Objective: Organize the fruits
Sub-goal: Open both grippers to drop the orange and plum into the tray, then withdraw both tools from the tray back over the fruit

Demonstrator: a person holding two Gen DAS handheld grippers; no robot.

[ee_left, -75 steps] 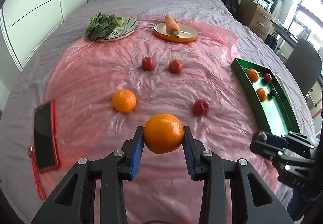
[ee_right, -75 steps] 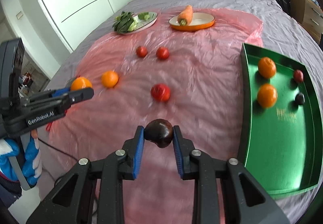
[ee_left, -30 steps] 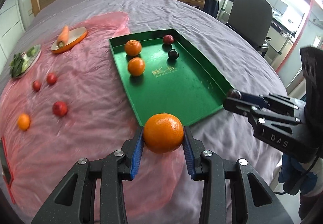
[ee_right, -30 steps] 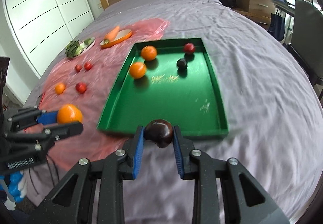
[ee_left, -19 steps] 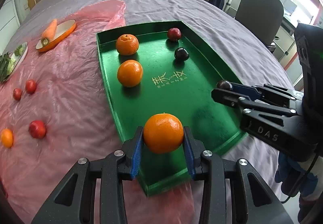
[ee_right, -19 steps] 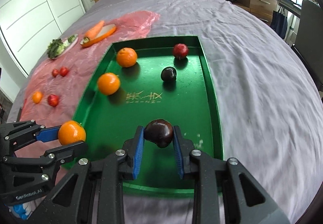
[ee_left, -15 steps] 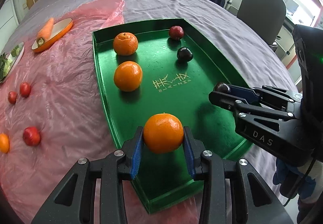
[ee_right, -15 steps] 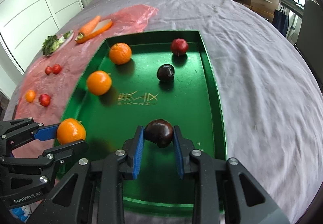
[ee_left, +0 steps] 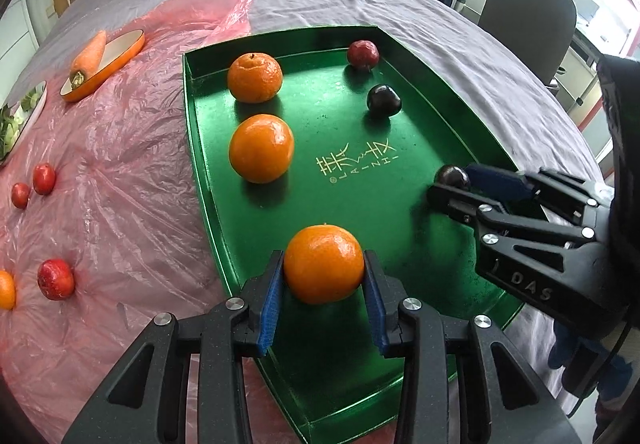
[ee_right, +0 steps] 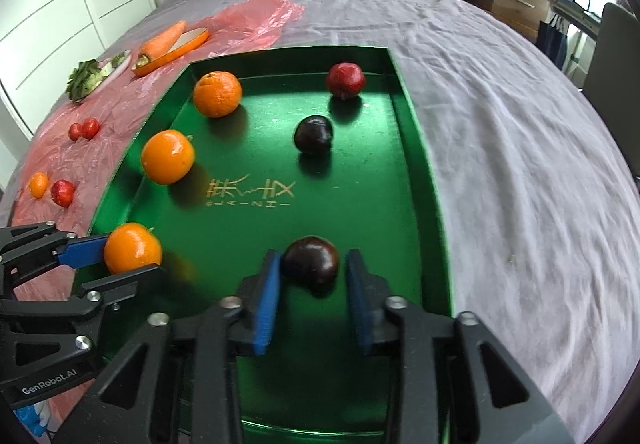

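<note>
In the left wrist view the left gripper [ee_left: 324, 276] sits at bottom centre, its blue pads clamped on an orange [ee_left: 323, 264] over the near end of the green tray [ee_left: 208, 179]. The right gripper [ee_right: 312, 276] fills the bottom centre of the right wrist view. Its jaws have just been opening, and a dark plum [ee_right: 312, 262] lies between them: the left pad [ee_right: 267, 294] looks to be touching the fruit or just beside it, while a clear gap stands between the plum and the right pad. Whether the plum rests on the tray floor is hard to say at this angle.

Farther up the tray, in the left wrist view, two more oranges lie along its left wall, one [ee_left: 261, 153] at mid-frame and one [ee_left: 255, 77] near the far corner. A red plum [ee_left: 363, 54] sits by the far right corner, and a second dark plum [ee_left: 384, 100] lies just below it.

The tray lies on a grey bedspread [ee_right: 520, 147], beside a pink plastic sheet [ee_left: 120, 171] at the left of the frame. On the sheet are three small red fruits [ee_left: 56, 279] and another orange [ee_left: 6, 290] at the left edge. In the upper left a carrot [ee_left: 89, 57] rests on an orange dish [ee_left: 120, 61], with a plate of greens [ee_left: 16, 119] cut off at the frame edge.
</note>
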